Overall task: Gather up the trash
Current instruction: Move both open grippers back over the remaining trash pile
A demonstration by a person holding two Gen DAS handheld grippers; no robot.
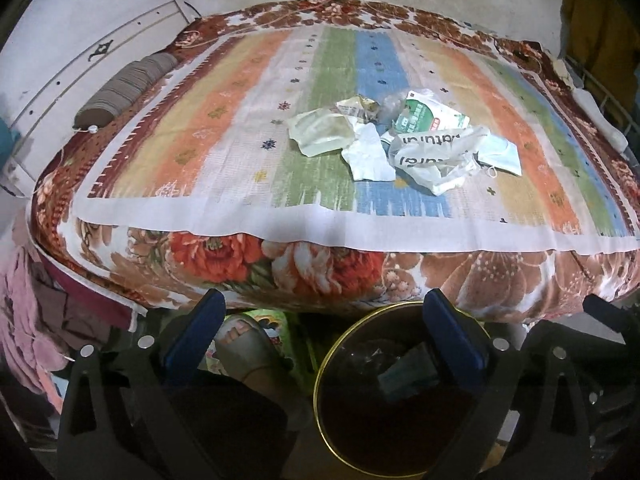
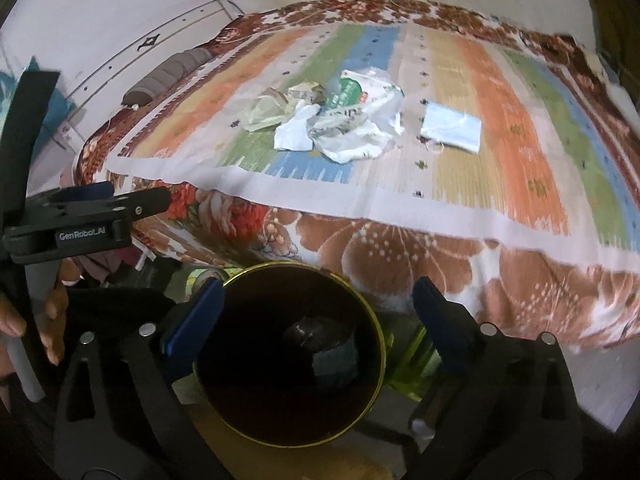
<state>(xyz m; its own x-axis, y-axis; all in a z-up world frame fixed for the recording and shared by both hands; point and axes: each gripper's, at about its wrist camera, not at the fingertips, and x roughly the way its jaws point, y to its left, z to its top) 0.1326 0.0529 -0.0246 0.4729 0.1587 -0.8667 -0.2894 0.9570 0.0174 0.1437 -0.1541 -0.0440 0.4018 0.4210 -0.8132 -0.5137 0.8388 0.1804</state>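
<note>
Nearest in both wrist views is a dark bin (image 2: 288, 354) with a yellow rim, standing on the floor against the side of the bed, likely so that rubbish lifted off the bed can be dropped straight down. A few dim scraps (image 1: 404, 368) already lie at its bottom; what they are cannot be told.

The right gripper (image 2: 318, 314) hangs right over the bin's mouth, its blue-padded jaws spread wide with nothing between them. The left gripper (image 1: 324, 328) hangs just beside, one finger over the rim and the other over the person's sandalled foot (image 1: 244, 340); its jaws are likewise spread and empty. Both look as if a load has been let go, though that is a judgement from the empty jaws above the bin.

Farther off, on the striped sheet (image 1: 224, 128) covering the bed, the rest of the trash sits in one heap (image 1: 384, 140): crumpled wrappers, white paper, a printed plastic bag. A blue face mask (image 2: 452, 126) lies near it, apart from the bag in the right view. A grey bolster (image 1: 124, 88) rests along the far left edge.
</note>
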